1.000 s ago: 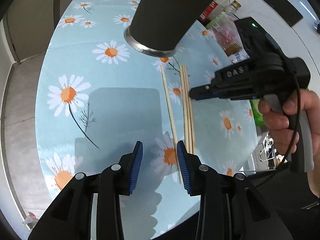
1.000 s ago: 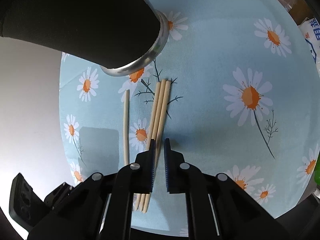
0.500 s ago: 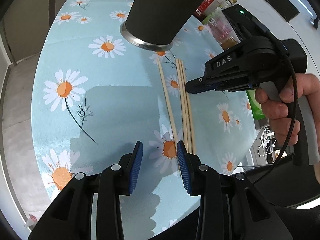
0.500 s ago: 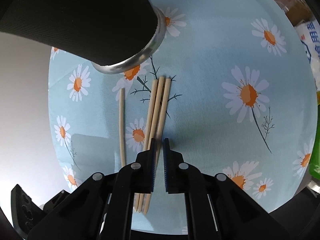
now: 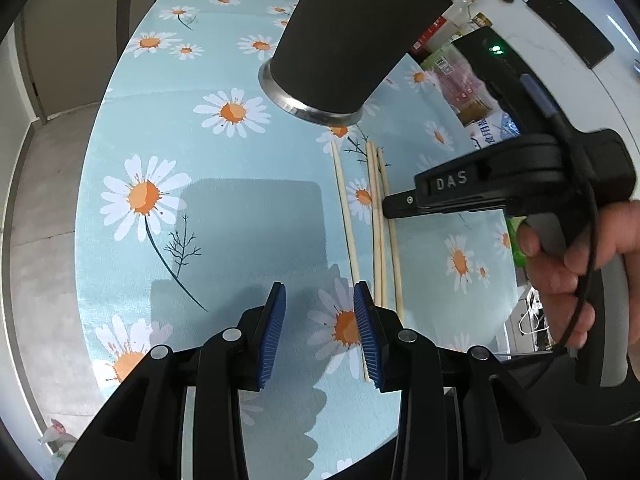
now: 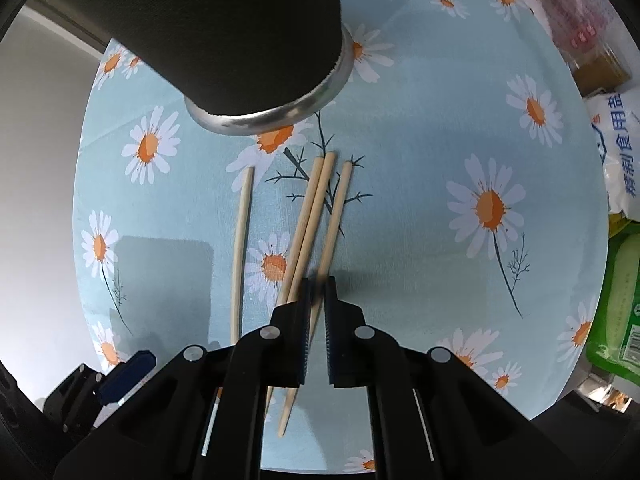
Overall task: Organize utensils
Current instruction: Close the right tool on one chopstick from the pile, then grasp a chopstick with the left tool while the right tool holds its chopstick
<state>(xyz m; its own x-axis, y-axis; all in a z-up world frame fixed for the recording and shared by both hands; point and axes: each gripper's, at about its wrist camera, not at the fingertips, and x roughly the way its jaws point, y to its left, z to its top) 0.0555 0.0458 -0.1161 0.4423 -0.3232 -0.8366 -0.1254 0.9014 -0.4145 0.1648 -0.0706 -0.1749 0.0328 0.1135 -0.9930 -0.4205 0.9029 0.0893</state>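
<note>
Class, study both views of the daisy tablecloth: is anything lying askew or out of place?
Yes. Four chopsticks lie loose on the tablecloth instead of in the black holder. One chopstick lies apart to the left; another fans off the touching pair, with the right tool closing around it.

The holder's (image 6: 224,36) top is cut off by the frame edge; the right gripper (image 6: 316,284) hides the chopsticks' (image 6: 316,208) lower lengths — its tips blurred.
</note>
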